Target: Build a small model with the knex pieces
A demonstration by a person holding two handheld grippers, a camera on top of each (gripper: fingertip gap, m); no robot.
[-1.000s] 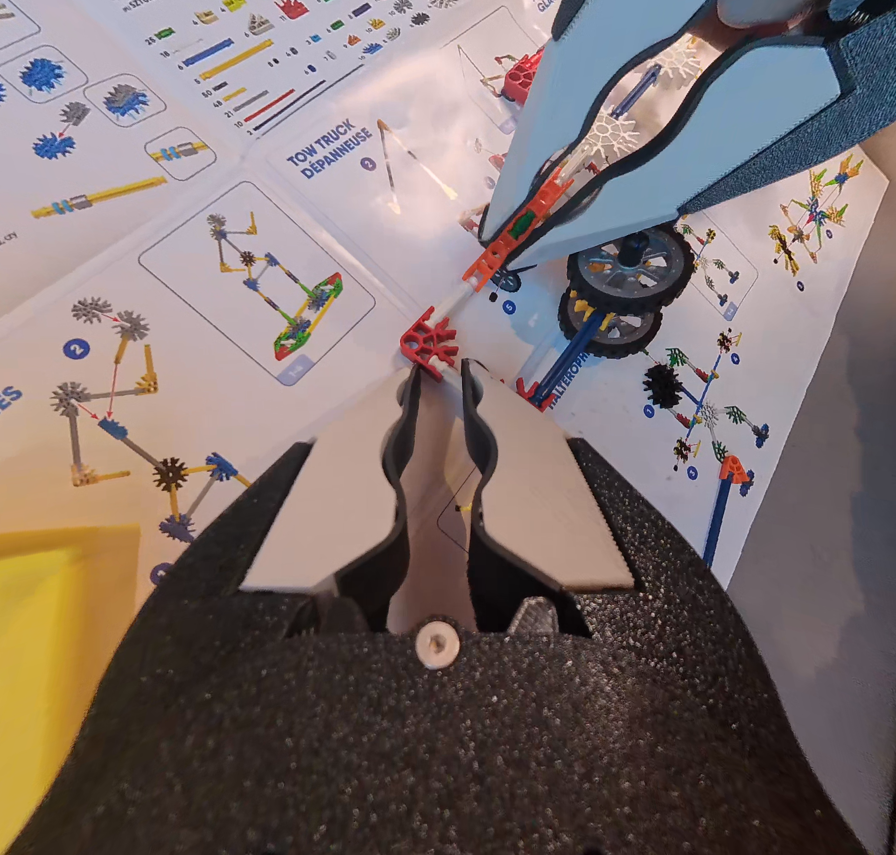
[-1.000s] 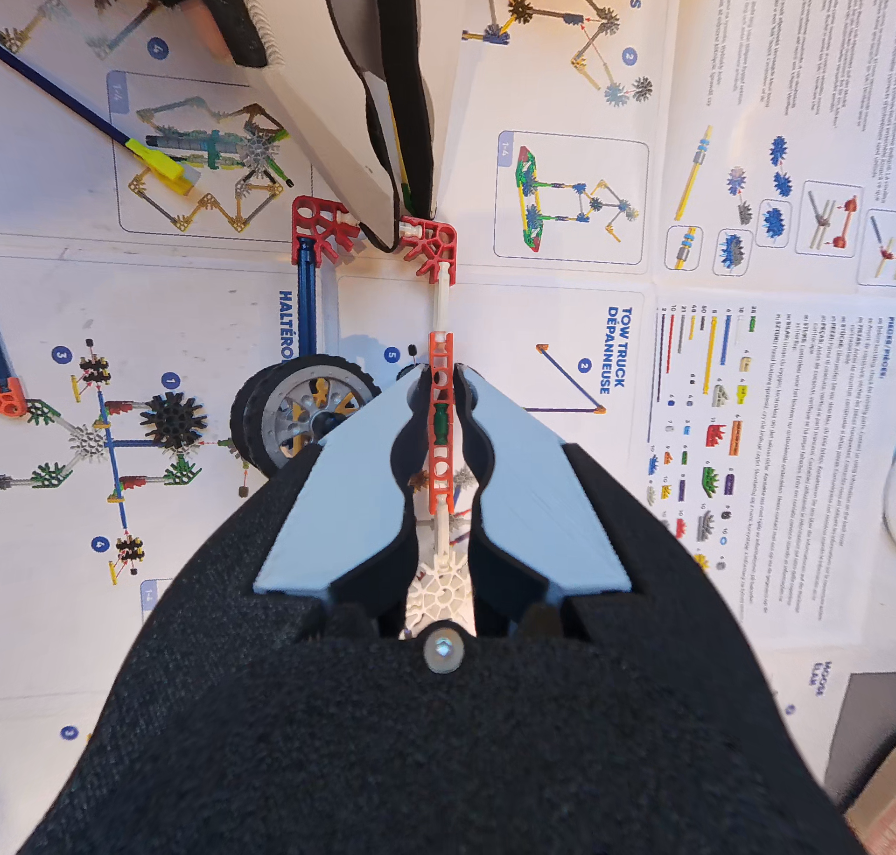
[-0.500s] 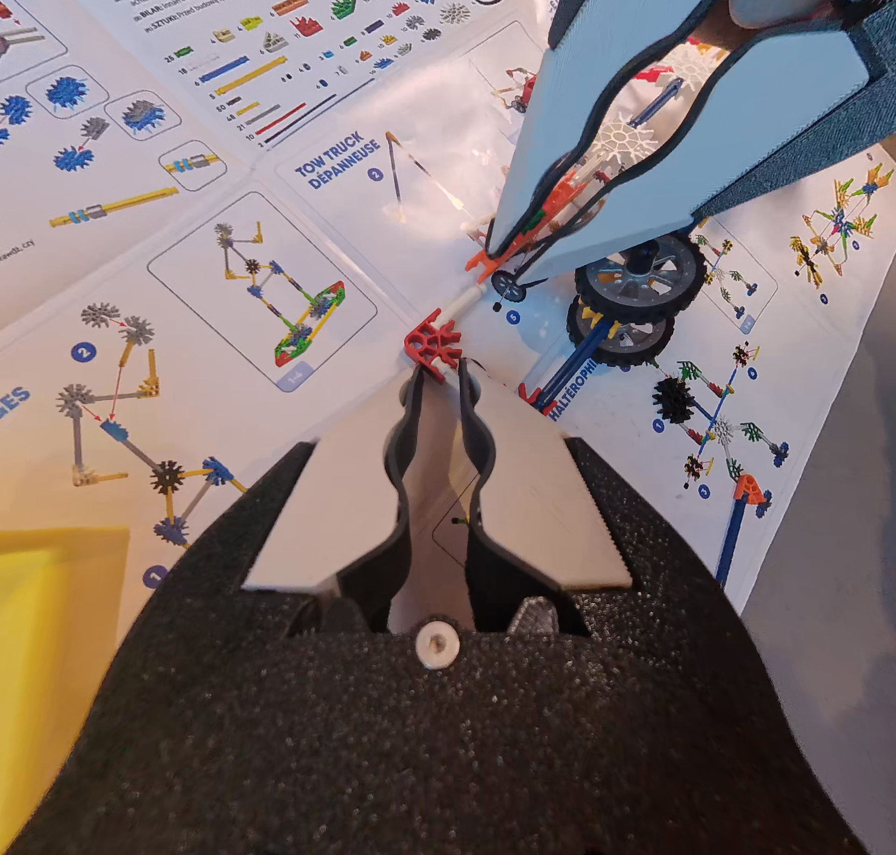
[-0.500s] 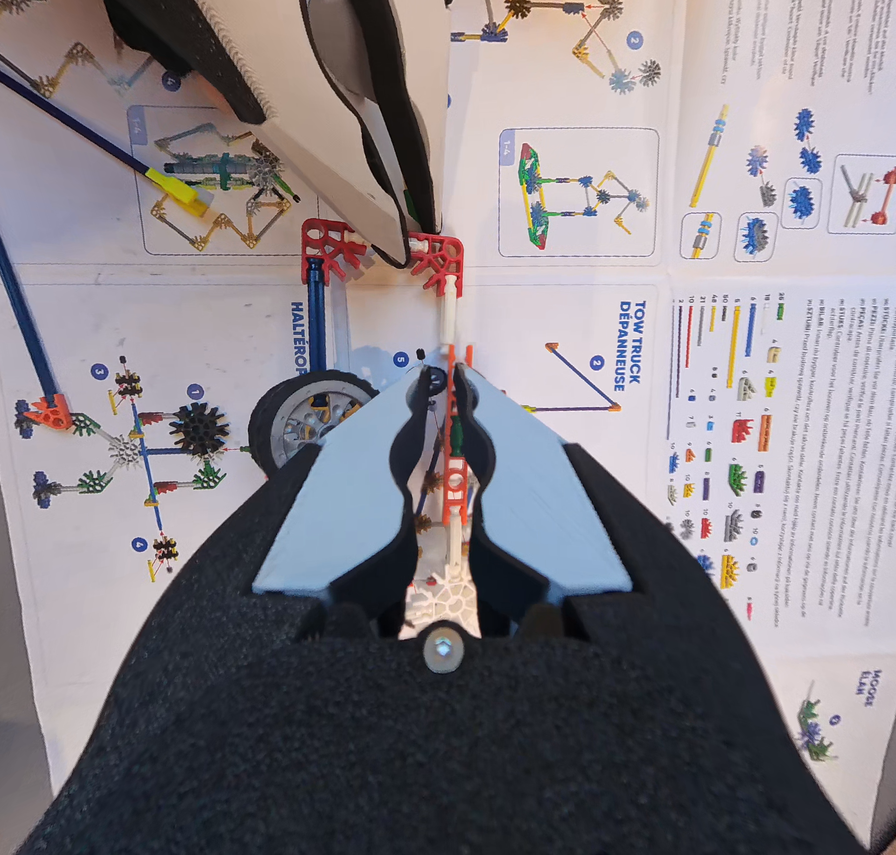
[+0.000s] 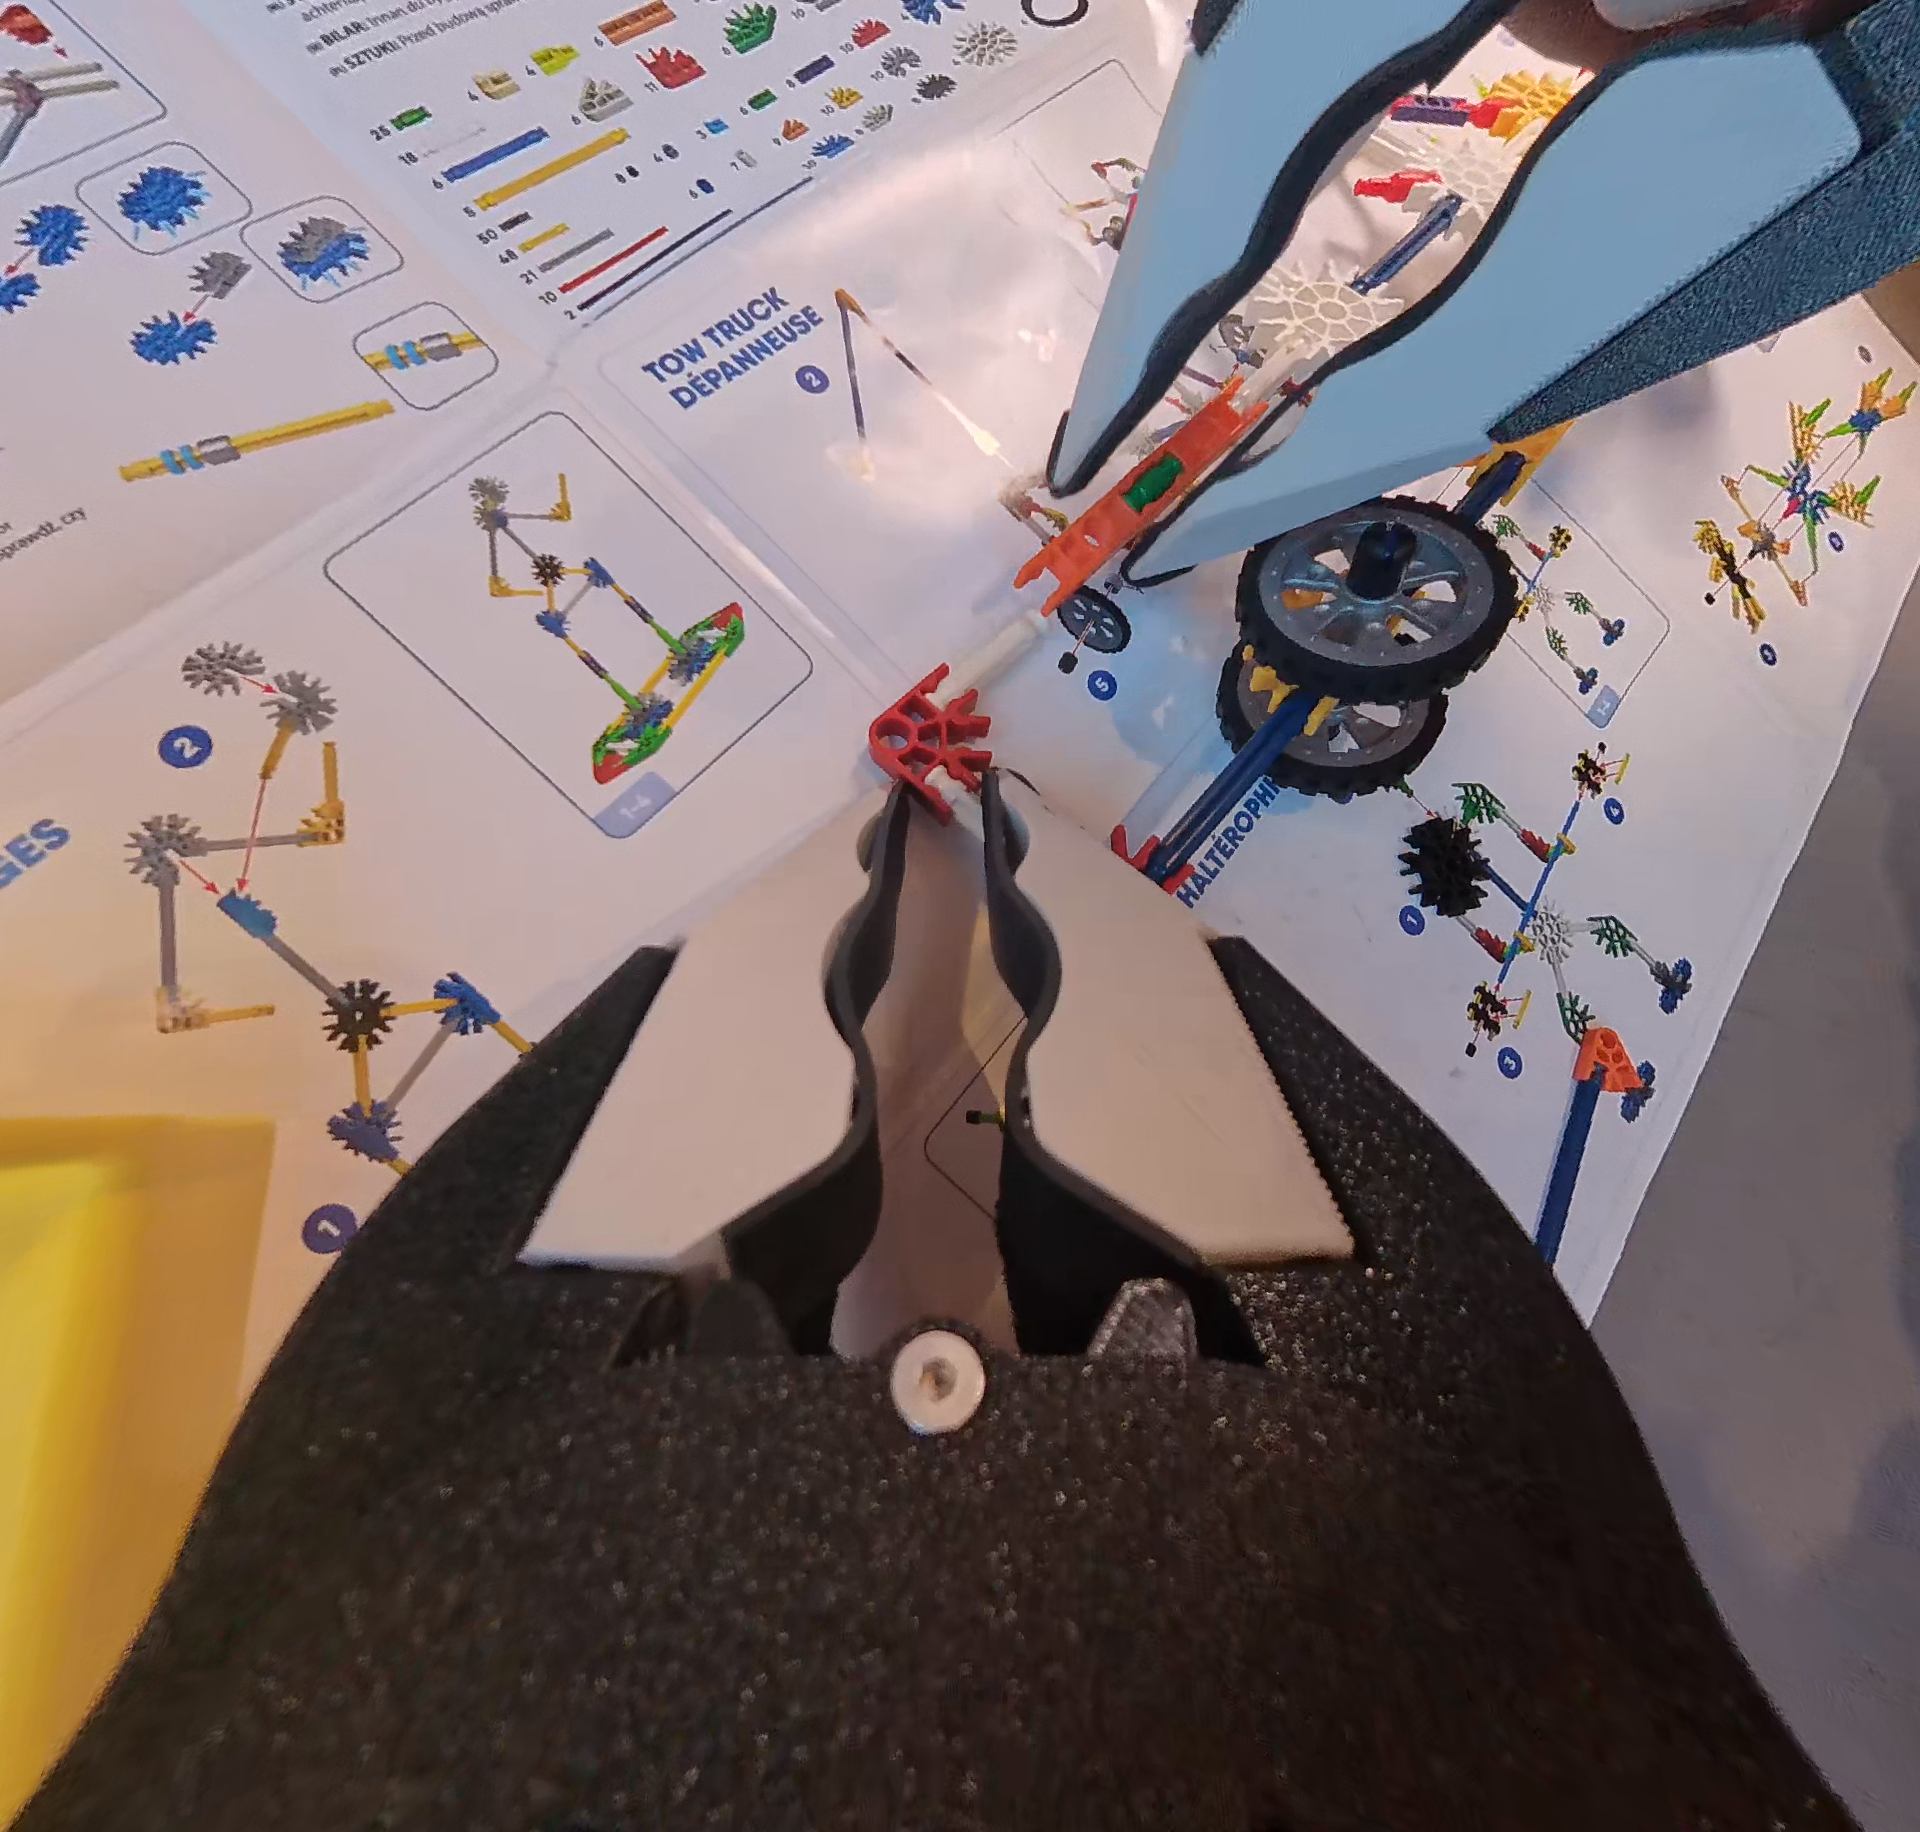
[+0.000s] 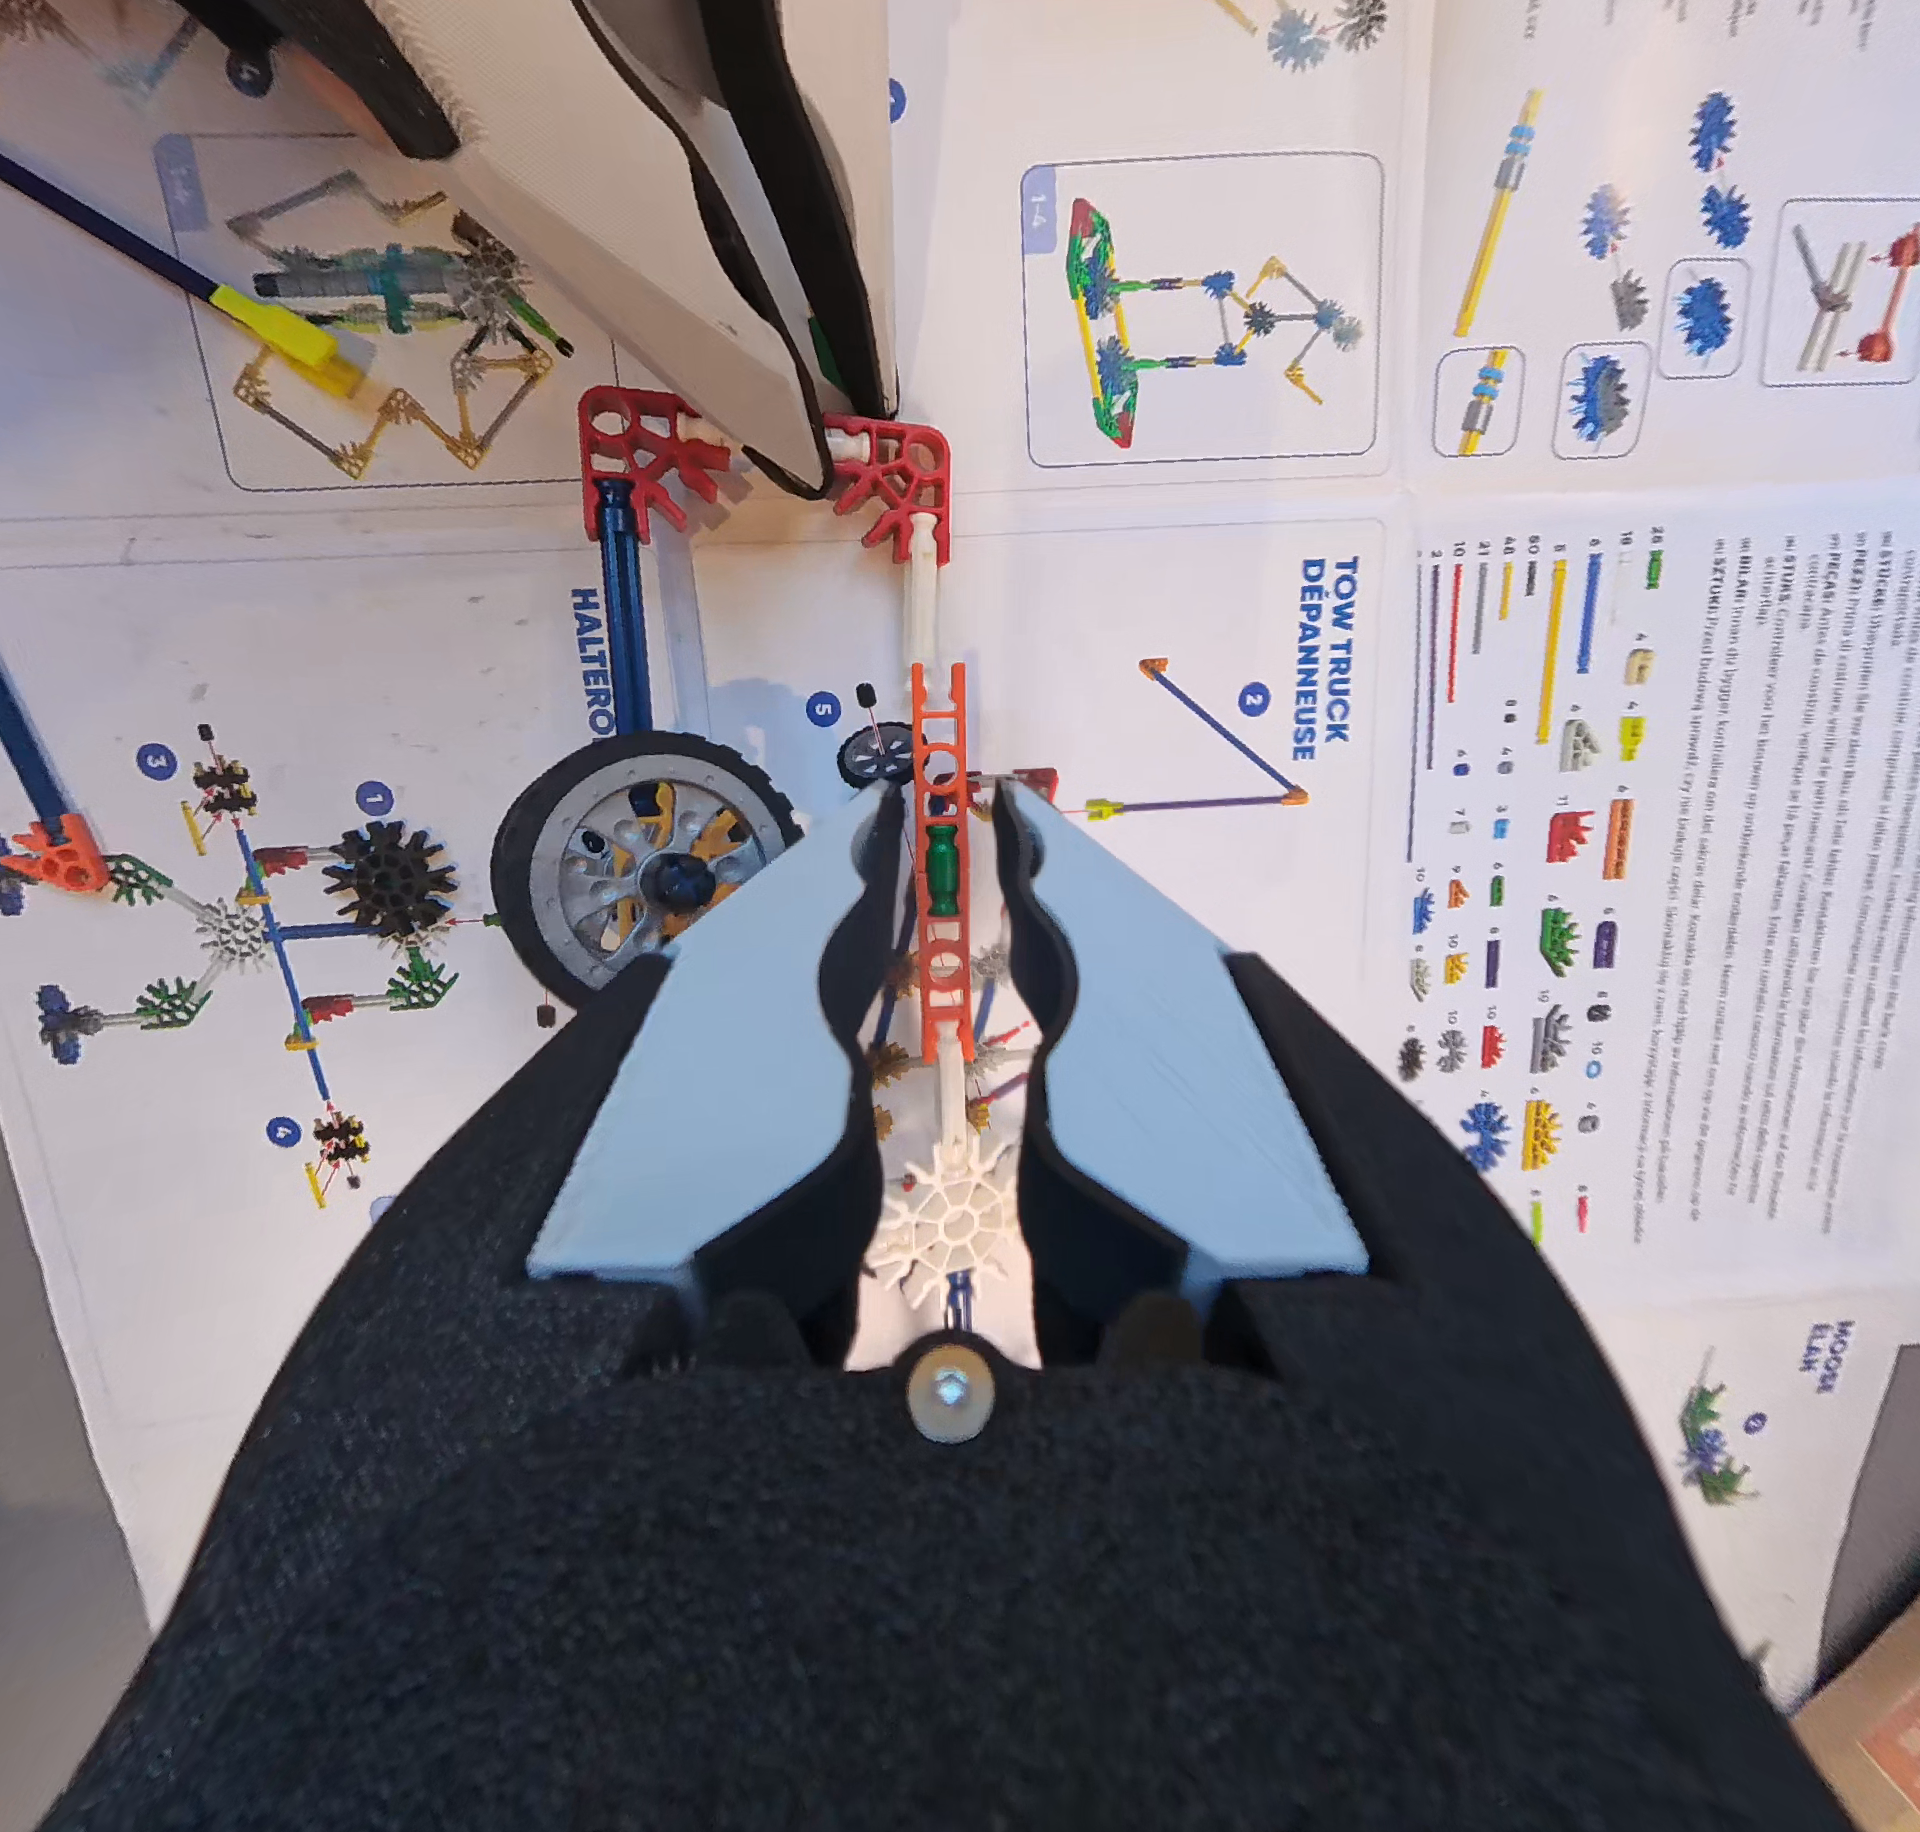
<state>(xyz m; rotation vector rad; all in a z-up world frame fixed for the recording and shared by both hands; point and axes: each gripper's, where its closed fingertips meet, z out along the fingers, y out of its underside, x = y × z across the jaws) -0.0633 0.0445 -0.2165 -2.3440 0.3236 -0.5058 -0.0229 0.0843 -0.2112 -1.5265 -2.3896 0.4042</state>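
Since a second ago our right tool (image 6: 943, 806) has spread its blue jaws, so the orange connector (image 6: 943, 857) it pinched now stands free between them with a gap on each side. That connector is a slim ladder-like strip with a small green piece at its middle, threaded on a white rod (image 6: 923, 593). Its long axis runs straight ahead along the right tool's fingers, from a white snowflake hub (image 6: 951, 1226) near the palm toward a red corner connector (image 6: 896, 481). Our left tool (image 5: 943, 795) is nearly closed at that red corner piece; we cannot tell whether it truly grips. Everything lies on the instruction sheet (image 6: 1195, 577), a wheel (image 6: 639, 863) just beside the right tool.
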